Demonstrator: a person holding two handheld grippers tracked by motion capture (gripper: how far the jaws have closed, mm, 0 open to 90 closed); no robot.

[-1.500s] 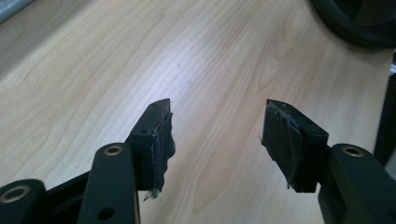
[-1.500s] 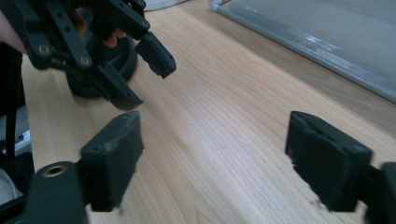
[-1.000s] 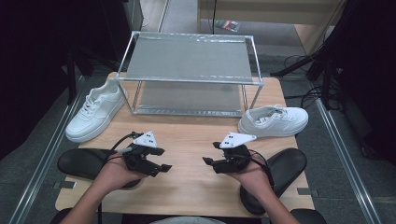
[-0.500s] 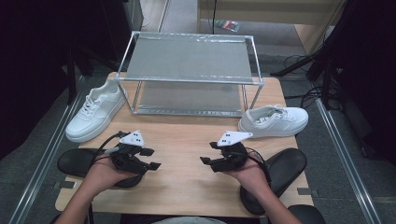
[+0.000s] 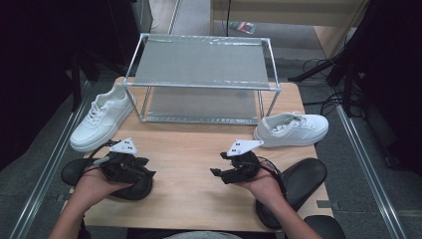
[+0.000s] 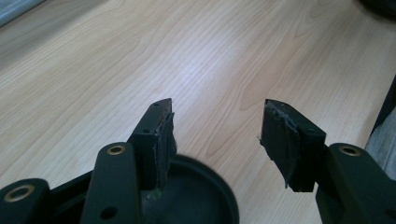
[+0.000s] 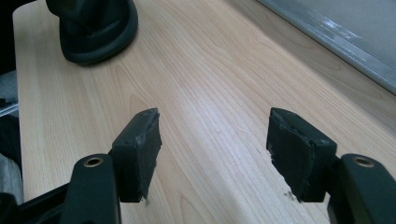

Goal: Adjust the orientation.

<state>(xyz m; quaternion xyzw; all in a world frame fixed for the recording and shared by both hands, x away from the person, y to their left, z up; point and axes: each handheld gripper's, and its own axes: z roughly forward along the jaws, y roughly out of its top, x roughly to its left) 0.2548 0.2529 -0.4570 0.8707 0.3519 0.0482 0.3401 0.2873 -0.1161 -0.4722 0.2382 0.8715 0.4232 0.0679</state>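
My left gripper [image 5: 146,168] hovers low over the front left of the wooden table [image 5: 189,149], above a black rounded object [image 5: 74,172]. Its jaws have just been closing a little, but they stand apart with nothing between them, as the left gripper view [image 6: 218,109] shows over bare wood. My right gripper [image 5: 219,164] is held at the front right, pointing left. It is open and empty over the tabletop [image 7: 214,121]. One white sneaker [image 5: 97,122] lies at the left, another white sneaker [image 5: 291,130] at the right.
A metal two-level rack [image 5: 199,74] stands at the back middle of the table. A second black rounded object [image 5: 298,179] lies at the front right edge. In the left gripper view the black object [image 6: 196,196] sits just under the jaws; the right gripper view shows it farther off [image 7: 93,28].
My left hand has moved leftward, toward the table's front left corner and over the black object. The right hand has stayed about where it was.
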